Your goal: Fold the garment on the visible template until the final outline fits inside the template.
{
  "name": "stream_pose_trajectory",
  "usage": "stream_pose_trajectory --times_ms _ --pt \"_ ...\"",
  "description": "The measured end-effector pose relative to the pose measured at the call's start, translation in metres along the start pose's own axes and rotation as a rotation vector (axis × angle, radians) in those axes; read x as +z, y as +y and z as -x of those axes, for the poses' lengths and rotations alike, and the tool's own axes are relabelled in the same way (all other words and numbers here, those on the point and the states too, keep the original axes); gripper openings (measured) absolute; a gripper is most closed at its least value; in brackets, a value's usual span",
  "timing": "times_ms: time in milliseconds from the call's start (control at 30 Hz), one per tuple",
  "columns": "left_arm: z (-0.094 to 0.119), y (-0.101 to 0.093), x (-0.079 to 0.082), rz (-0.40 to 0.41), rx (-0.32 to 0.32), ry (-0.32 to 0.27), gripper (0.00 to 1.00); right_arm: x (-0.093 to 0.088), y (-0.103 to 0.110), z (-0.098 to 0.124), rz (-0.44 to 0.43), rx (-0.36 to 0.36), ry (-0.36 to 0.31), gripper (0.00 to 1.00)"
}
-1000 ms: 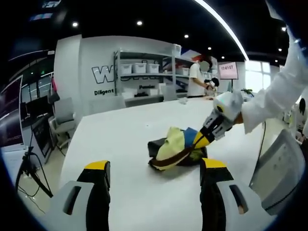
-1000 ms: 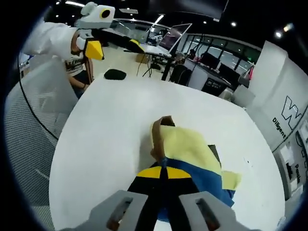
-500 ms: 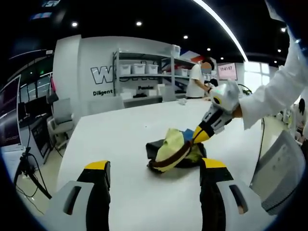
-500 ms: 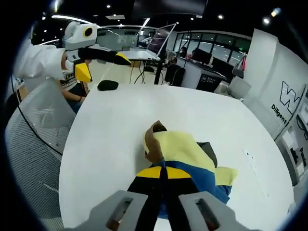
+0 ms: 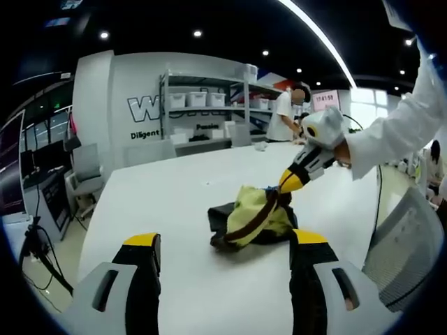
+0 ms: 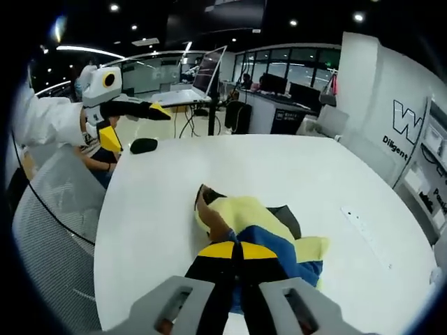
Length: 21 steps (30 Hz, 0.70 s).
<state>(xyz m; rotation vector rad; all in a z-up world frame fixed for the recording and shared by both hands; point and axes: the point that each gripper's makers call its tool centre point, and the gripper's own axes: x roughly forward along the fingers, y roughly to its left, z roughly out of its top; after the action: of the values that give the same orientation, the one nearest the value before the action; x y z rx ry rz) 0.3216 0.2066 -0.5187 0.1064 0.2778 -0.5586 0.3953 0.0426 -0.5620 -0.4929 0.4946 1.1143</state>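
The garment [image 5: 253, 218] is lying bunched up in a small heap on the white desk [image 5: 174, 209], near the middle of the left gripper view. It is yellow and blue with a dark part and a brown strap or trim. No template outline is clear on the desk, so I cannot tell how the heap is sitting against it.

The right tool [image 6: 235, 249] is pinching the blue and yellow cloth, with its two jaws pressed together on it at the bottom middle of the right gripper view. In the left gripper view this same tool [image 5: 289, 183] is coming in from the right side and touching the top of the heap on its far right edge.

The left tool [image 5: 223, 246] is holding nothing. Its jaws are standing wide apart at the bottom of its view, and the heap is sitting straight ahead between them, a little farther up the desk. In the right gripper view the left tool [image 6: 129, 122] is hanging in the air at the upper left, well apart from the garment [image 6: 262, 227].

So the right tool is the nearer one. The heap is stretching from lower left to upper right in the left gripper view. I think the left tool needs to go forward and down to catch the near edge.
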Motion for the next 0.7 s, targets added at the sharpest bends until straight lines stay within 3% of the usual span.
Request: stream_pose_trajectory --times_ms 367,700 --pt "-0.021 -0.005 -0.008 -0.039 -0.059 0.040 0.70 0.016 -0.019 0.020 -0.010 -0.050 -0.032 0.00" --pt "-0.038 -0.003 -0.008 -0.082 -0.110 0.056 0.67 0.018 -0.029 0.031 -0.002 -0.076 -0.027 0.00"
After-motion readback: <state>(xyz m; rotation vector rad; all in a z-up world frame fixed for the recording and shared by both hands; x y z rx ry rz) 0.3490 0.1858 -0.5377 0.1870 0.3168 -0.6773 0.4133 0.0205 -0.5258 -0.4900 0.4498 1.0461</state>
